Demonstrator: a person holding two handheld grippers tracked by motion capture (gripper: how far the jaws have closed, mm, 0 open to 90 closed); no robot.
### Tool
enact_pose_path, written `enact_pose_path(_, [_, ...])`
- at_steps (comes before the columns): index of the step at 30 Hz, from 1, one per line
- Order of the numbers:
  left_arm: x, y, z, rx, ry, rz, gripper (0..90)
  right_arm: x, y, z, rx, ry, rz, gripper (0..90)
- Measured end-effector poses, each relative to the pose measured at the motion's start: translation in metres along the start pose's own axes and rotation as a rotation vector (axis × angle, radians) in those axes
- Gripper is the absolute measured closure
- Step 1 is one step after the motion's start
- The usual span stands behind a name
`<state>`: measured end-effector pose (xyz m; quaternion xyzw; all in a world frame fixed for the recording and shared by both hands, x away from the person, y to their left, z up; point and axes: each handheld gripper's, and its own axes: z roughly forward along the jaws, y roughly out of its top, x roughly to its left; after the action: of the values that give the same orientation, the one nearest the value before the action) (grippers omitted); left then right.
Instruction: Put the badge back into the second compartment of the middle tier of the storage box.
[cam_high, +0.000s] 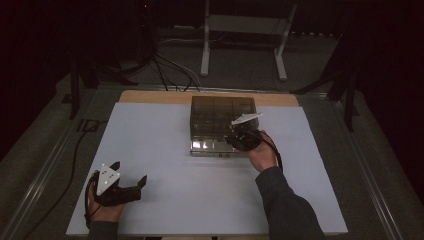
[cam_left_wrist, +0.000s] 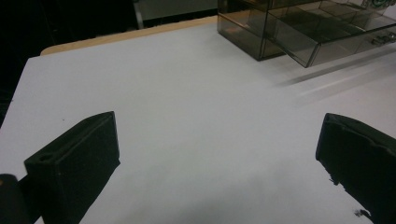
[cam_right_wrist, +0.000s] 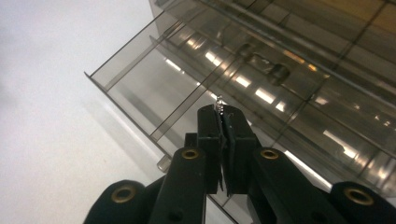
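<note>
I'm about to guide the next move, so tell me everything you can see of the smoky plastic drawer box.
The drawer box is a smoky, see-through plastic case standing flat at the far middle of the white table. Thin walls divide it into compartments. Its bottom drawer is pulled partway out toward the person and looks empty. The right gripper is shut on something small and shiny at the drawer's front, perhaps its knob. The left gripper lies apart, open.

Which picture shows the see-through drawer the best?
The right gripper view: the open drawer is close, with its dividers clear. The high view shows it small, half behind the right gripper. The left gripper view catches it far off at the top edge.
</note>
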<state>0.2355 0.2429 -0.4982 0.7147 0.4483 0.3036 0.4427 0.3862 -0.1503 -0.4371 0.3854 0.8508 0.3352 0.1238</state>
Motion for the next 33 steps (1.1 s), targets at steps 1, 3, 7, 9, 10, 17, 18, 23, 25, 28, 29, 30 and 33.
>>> enact_pose_path(1, [0.000, 0.000, 0.000, 0.000, 0.000, 0.000, 0.6, 0.001, 0.000, 0.004, 0.016, 0.002, -0.006, 87.7])
enact_pose_path(3, [0.000, 0.000, 0.000, 0.000, -0.001, 0.001, 0.6, 0.001, 0.000, 0.005, 0.020, 0.002, -0.006, 87.7])
enact_pose_path(7, [0.000, 0.000, 0.000, 0.000, -0.001, 0.002, 0.6, 0.003, 0.000, 0.012, 0.033, 0.008, -0.005, 87.6])
enact_pose_path(9, [0.000, 0.000, 0.000, 0.000, -0.001, 0.001, 0.6, 0.005, 0.000, 0.014, 0.037, 0.011, -0.011, 87.6])
enact_pose_path(10, [0.000, 0.000, 0.000, -0.001, -0.001, 0.001, 0.6, 0.006, 0.000, 0.015, 0.039, 0.014, -0.010, 87.6])
enact_pose_path(17, [0.000, 0.000, 0.000, -0.002, -0.001, 0.002, 0.6, 0.009, -0.001, 0.024, 0.056, 0.021, -0.004, 87.4])
enact_pose_path(18, [0.000, 0.000, 0.000, -0.002, -0.002, 0.001, 0.6, 0.008, -0.002, 0.025, 0.060, 0.021, -0.006, 87.4])
enact_pose_path(23, [0.000, 0.000, 0.000, 0.000, -0.003, 0.003, 0.6, 0.008, -0.002, 0.028, 0.071, 0.023, -0.005, 87.4])
enact_pose_path(25, [0.000, 0.000, 0.000, -0.001, -0.002, 0.002, 0.6, 0.009, -0.002, 0.028, 0.072, 0.023, -0.005, 87.4])
enact_pose_path(28, [0.000, 0.000, 0.000, -0.001, -0.003, 0.003, 0.6, 0.010, -0.002, 0.029, 0.076, 0.019, -0.009, 87.3])
enact_pose_path(29, [0.000, 0.000, 0.000, -0.001, -0.003, 0.003, 0.6, 0.011, -0.002, 0.029, 0.077, 0.021, -0.009, 87.3])
enact_pose_path(30, [0.000, 0.000, 0.000, -0.001, -0.003, 0.003, 0.6, 0.011, -0.002, 0.030, 0.077, 0.023, -0.009, 87.2])
enact_pose_path(33, [0.000, 0.000, 0.000, -0.001, -0.003, 0.003, 0.6, 0.011, -0.002, 0.032, 0.081, 0.026, -0.006, 87.0])
